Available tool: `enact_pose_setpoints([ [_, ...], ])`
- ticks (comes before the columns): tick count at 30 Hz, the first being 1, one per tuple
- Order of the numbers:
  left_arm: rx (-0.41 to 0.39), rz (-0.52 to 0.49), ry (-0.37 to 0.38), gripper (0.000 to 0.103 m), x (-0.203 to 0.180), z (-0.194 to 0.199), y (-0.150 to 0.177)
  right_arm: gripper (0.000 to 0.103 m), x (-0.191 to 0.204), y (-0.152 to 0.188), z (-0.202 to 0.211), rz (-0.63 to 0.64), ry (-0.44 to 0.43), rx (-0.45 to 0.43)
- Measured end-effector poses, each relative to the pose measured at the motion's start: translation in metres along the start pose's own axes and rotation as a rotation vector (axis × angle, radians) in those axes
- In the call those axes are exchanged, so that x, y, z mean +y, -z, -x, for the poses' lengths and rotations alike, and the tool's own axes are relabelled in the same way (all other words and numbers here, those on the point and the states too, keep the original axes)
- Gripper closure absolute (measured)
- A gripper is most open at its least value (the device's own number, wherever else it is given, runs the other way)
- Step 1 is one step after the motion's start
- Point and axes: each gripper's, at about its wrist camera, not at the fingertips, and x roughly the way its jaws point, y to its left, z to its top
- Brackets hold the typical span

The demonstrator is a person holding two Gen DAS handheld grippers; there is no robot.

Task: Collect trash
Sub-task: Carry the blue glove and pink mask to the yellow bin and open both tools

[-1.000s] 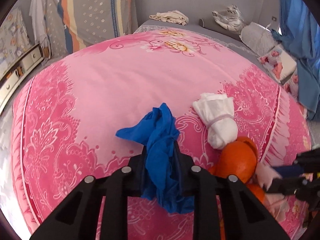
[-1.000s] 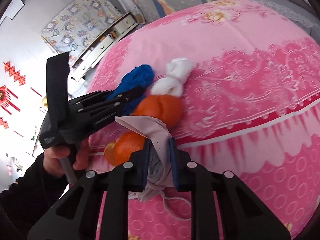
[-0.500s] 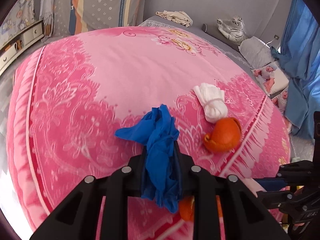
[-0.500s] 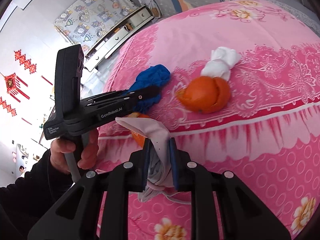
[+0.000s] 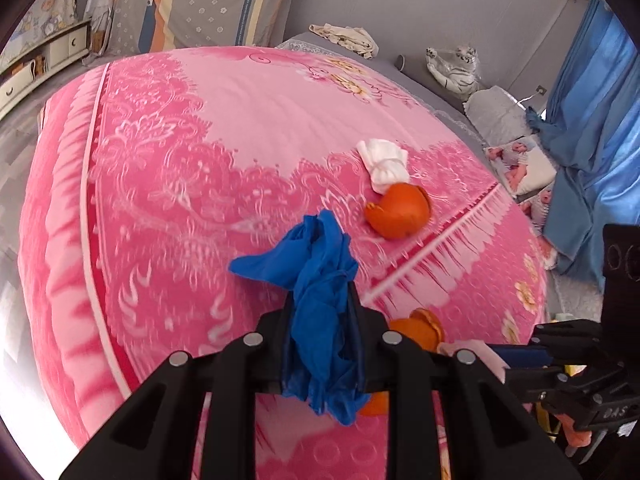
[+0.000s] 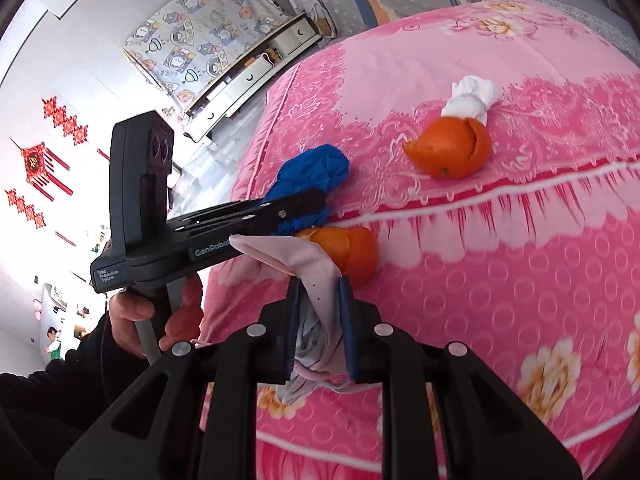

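- Our left tool [image 5: 322,312] is clamped on a crumpled blue glove [image 5: 320,280], which bunches up above the jaws and hangs down below them.
- Our right tool [image 6: 320,308] is closed on a pale pink face mask [image 6: 308,260]; part of it flops out over the top of the jaws and a greyish fold trails beneath.
- In the right wrist view the left tool sits just left of the right one, its handle gripped by a hand [image 6: 160,312] in a dark sleeve.
- Both tools hover over the near edge of a bed [image 5: 240,120] covered with a pink patterned blanket.
- On the blanket lies a large piece of orange peel [image 5: 400,212], cupped and open at one side.
- A knotted white wad [image 5: 384,164] touches the far side of that peel.
- A second orange peel [image 6: 352,248] rests lower on the sloping edge of the bed, just behind the mask in the right wrist view.
- Beyond the bed we see a drawer unit [image 6: 256,68] and a blue curtain [image 5: 592,128].
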Motion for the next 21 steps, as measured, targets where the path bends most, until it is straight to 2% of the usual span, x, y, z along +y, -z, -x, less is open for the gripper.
enact_pose_setpoints([
  [11, -0.1, 0.028, -0.002, 0.082, 0.007, 0.052, 0.01, 0.085, -0.002, 0.034, 0.059, -0.038, 0.0, -0.117],
  [16, -0.175, -0.003, -0.012, 0.082, -0.011, 0.084, 0.008, 0.085, -0.005, 0.044, 0.094, -0.053, -0.001, -0.2],
  [21, -0.267, -0.096, -0.022, 0.082, -0.049, 0.118, 0.008, 0.085, -0.006, 0.052, 0.14, -0.058, 0.01, -0.313],
])
